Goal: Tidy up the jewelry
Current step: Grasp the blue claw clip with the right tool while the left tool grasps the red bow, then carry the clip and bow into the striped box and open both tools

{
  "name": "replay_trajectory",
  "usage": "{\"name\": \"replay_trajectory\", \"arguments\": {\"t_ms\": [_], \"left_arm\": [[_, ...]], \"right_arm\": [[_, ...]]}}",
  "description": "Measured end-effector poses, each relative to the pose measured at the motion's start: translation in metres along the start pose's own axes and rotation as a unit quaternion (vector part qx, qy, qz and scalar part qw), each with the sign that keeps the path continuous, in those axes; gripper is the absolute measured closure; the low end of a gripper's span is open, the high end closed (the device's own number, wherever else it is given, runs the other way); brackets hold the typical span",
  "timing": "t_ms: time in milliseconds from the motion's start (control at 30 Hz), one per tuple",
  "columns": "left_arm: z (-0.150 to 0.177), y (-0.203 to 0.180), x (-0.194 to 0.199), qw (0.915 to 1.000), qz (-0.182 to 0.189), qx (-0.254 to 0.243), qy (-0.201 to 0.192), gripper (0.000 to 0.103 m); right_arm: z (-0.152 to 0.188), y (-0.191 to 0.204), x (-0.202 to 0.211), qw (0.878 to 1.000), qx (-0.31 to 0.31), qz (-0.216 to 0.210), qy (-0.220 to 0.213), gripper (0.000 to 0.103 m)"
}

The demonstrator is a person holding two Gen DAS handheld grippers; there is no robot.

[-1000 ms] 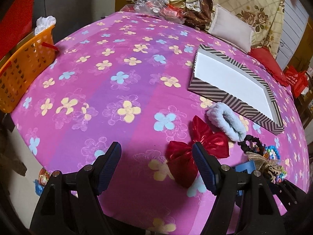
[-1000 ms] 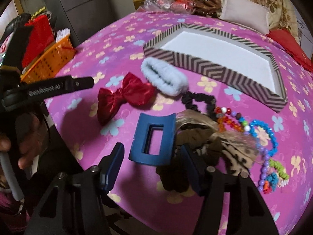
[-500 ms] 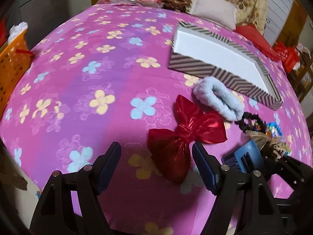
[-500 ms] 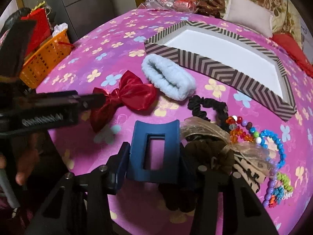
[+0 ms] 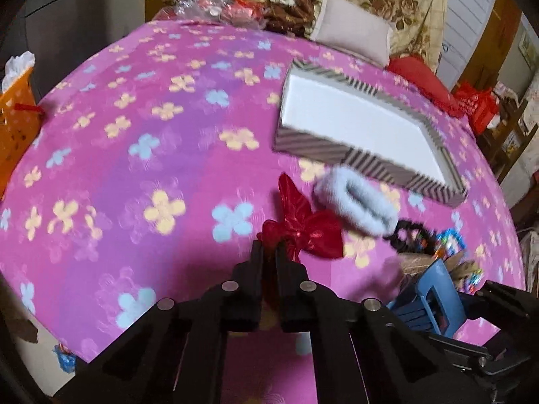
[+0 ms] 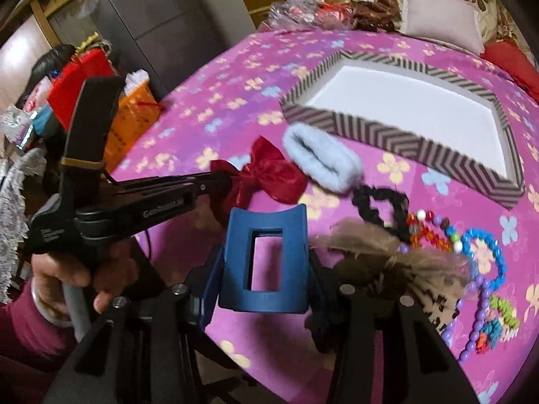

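My left hand-held gripper [image 5: 269, 252] has just snapped closed, and its jaws now pinch the near lobe of the red bow [image 5: 305, 227], which lies on the pink flowered bedspread [image 5: 134, 155]. From the right camera I see the same grip from the side: the left tool reaches in from the left, its tips buried in the bow's near-left lobe [image 6: 266, 175], with a hand [image 6: 77, 279] around its handle.

My right hand-held gripper [image 6: 264, 269] is clamped on the blue claw clip [image 6: 266, 262], one pad on each side, and the clip sits raised off the cover between them, held about half open.

Just right of the bow lies the pale fluffy scrunchie [image 6: 323, 161], touching a black scrunchie [image 6: 380, 205] at its near end. Further right are a brown bow [image 6: 397, 262] and strings of coloured beads [image 6: 481, 262].

The striped box [image 6: 397, 138] with its white inside sits beyond the scrunchies, nothing in it. An orange basket [image 5: 17, 124] stands off the bed's left edge.
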State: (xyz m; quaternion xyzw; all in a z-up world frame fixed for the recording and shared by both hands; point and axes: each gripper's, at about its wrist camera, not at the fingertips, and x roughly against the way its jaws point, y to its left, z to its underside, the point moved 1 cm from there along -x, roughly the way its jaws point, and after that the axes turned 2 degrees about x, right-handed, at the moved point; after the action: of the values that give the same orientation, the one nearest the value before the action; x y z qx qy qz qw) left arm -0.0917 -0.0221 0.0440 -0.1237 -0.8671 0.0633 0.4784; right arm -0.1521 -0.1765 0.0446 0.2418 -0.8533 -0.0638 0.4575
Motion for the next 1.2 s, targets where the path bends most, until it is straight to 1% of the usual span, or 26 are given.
{"name": "replay_trajectory", "arguments": {"t_ms": [100,167,367,567,667,800,900,1000,1133,1200], "left_arm": [[-0.013,0.000,0.007,0.9999,0.004,0.002,-0.015,0.098],[-0.024,0.000,0.013,0.9996,0.008,0.005,-0.027,0.098],[-0.046,-0.003,0.020,0.9988,0.014,0.009,-0.046,0.100],[-0.080,-0.021,0.023,0.9967,0.025,0.005,-0.077,0.100],[-0.100,-0.036,0.014,0.9961,0.024,-0.005,-0.085,0.100],[-0.122,-0.046,-0.010,0.9963,0.022,0.003,-0.083,0.100],[-0.137,-0.051,-0.025,0.9958,0.029,0.014,-0.086,0.100],[-0.146,-0.055,-0.037,0.9954,0.040,0.021,-0.084,0.100],[-0.156,-0.057,-0.043,0.9949,0.052,0.022,-0.084,0.100],[-0.160,-0.057,-0.049,0.9953,0.050,0.021,-0.081,0.100]], "right_arm": [[-0.012,-0.003,0.005,1.000,-0.002,-0.004,-0.012,0.055],[-0.021,-0.006,0.009,1.000,0.000,0.007,-0.023,0.055],[-0.052,-0.029,0.022,0.998,-0.009,0.035,-0.051,0.055],[-0.085,-0.057,0.014,0.996,-0.019,0.065,-0.059,0.055],[-0.102,-0.069,0.005,0.996,-0.025,0.069,-0.057,0.055],[-0.120,-0.084,-0.002,0.996,-0.058,0.037,-0.064,0.055],[-0.131,-0.092,-0.012,0.995,-0.059,0.052,-0.069,0.055],[-0.138,-0.103,-0.028,0.994,-0.070,0.060,-0.062,0.055],[-0.141,-0.117,-0.050,0.993,-0.087,0.057,-0.052,0.055],[-0.142,-0.121,-0.062,0.993,-0.092,0.052,-0.048,0.055]]}}
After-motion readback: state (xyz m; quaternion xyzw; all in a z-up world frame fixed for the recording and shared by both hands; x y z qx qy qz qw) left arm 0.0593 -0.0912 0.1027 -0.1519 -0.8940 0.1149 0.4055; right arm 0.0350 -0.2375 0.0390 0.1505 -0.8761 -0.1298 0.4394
